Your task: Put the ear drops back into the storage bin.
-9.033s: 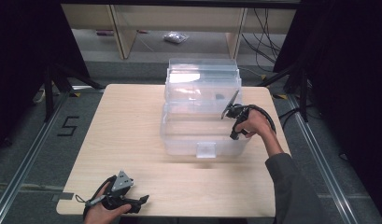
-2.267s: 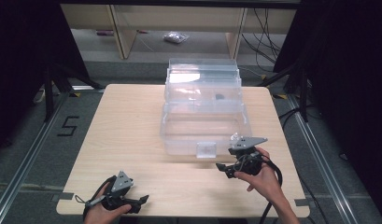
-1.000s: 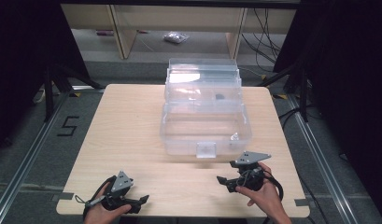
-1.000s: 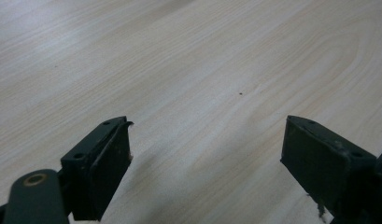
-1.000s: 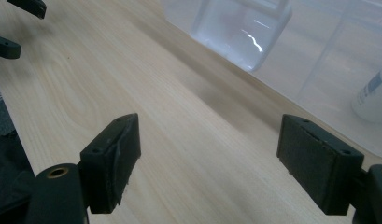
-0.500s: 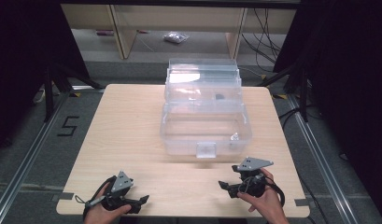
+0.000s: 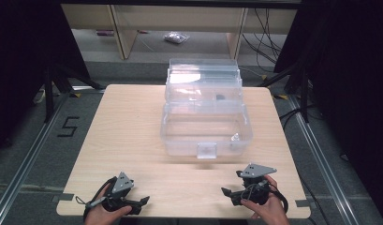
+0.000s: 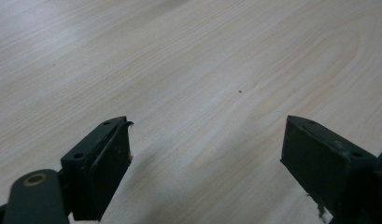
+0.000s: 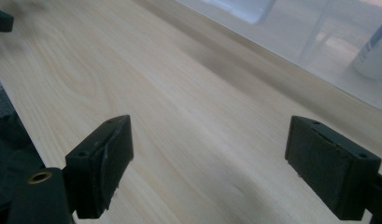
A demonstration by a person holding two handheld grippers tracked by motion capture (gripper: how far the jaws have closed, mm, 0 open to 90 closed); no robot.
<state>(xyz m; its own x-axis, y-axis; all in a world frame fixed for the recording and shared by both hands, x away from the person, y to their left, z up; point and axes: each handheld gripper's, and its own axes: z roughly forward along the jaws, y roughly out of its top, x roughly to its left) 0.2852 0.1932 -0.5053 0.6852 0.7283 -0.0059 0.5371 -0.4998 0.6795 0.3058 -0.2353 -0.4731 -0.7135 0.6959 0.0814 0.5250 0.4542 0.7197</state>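
Both grippers parked at the near edge of the desk [image 7: 133,122], nothing held. Left gripper [image 7: 141,202] low on the wood, jaws spread wide, bare grain between them. Right gripper [image 7: 229,193] same: jaws have just been opening, now wide apart, nothing between them. The clear box [image 7: 205,133] sits mid-desk, well fwd of both hands, lid tipped up at the back, a small pale item [image 7: 235,138] in the front-right corner of the tub.

Risk from here, imo: box is thin, slick, see-through plastic w/ rounded corners, so edges are hard to judge and a jaw could skid off the front latch [image 7: 207,150] or shove the whole box across the smooth light wood. Trailing cable near the right hand might snag too.
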